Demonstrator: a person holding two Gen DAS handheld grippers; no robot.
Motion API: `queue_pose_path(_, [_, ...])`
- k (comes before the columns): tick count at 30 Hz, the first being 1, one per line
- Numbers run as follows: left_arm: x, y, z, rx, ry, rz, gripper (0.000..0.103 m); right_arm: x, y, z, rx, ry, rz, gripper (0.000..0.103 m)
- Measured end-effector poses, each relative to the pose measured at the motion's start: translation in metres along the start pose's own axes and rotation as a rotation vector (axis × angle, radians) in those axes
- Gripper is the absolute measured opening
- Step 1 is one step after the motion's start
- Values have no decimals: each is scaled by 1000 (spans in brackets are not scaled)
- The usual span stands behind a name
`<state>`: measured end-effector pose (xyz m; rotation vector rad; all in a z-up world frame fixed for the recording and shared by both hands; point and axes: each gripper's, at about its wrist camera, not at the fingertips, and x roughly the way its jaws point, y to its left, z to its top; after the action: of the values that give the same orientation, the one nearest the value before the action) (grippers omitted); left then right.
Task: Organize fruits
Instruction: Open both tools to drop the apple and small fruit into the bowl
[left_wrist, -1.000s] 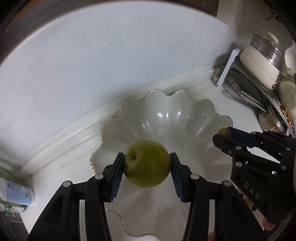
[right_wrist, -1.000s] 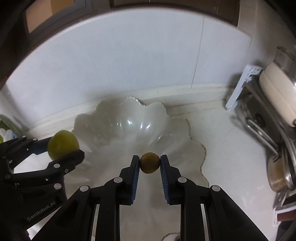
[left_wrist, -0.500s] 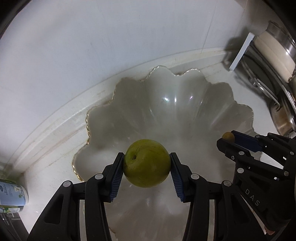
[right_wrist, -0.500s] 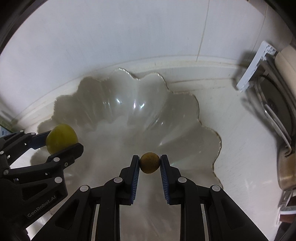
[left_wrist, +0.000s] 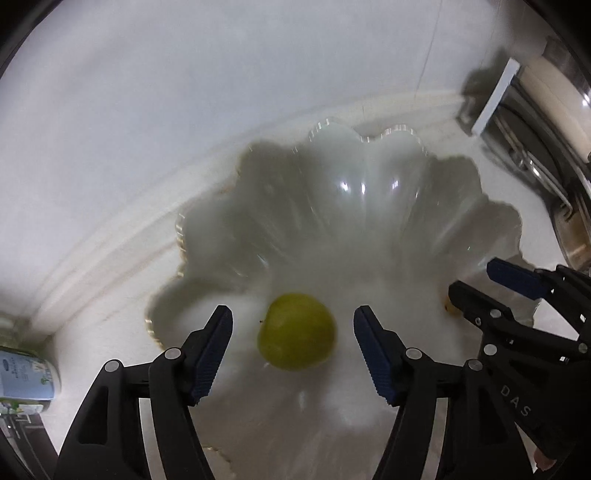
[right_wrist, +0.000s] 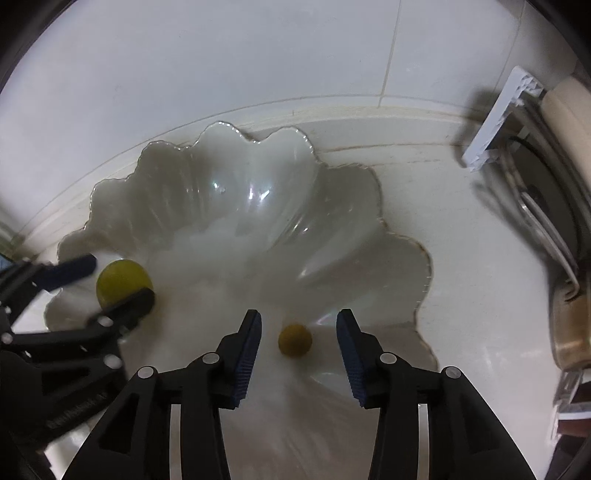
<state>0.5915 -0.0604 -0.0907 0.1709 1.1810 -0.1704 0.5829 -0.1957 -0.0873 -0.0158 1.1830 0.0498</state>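
Note:
A white scalloped glass bowl (left_wrist: 369, 192) stands on the counter by the tiled wall; it also shows in the right wrist view (right_wrist: 229, 177). A green round fruit (left_wrist: 297, 331) lies in the bowl between the spread jaws of my left gripper (left_wrist: 293, 332), apart from both pads. A small brownish-yellow fruit (right_wrist: 294, 340) lies in the bowl between the spread jaws of my right gripper (right_wrist: 299, 339). The green fruit (right_wrist: 123, 282) and left gripper (right_wrist: 110, 280) show at the left of the right wrist view. The right gripper (left_wrist: 487, 284) shows at the right of the left wrist view.
A dish rack with pots and lids (left_wrist: 546, 122) stands at the right; it also shows in the right wrist view (right_wrist: 535, 206). A blue-labelled container (left_wrist: 26, 376) lies at the far left. The white tiled wall (right_wrist: 258, 55) runs behind the bowl.
Both grippers have opened and let go of their fruits, which now lie in the bowl. Both grippers moved closer over the bowl.

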Motion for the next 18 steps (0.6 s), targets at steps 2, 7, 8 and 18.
queue_pose_path(2, [-8,2,1,-5,-19,-3,71,-10,3,-4,8,-8,-1,44])
queue_pose_path(7, [-31,5,-7,-18,-74,29,77,-33,-6,-10,37,-52,20,44])
queue_pose_path(8, [-36,6,-9,-20,-85,32,78,-38,-7,-12,38,-66,19,44])
queue_pose_path(18, [-95,1,-39,8,-244,56,82,-89,-11,-37,38,-203,11,44])
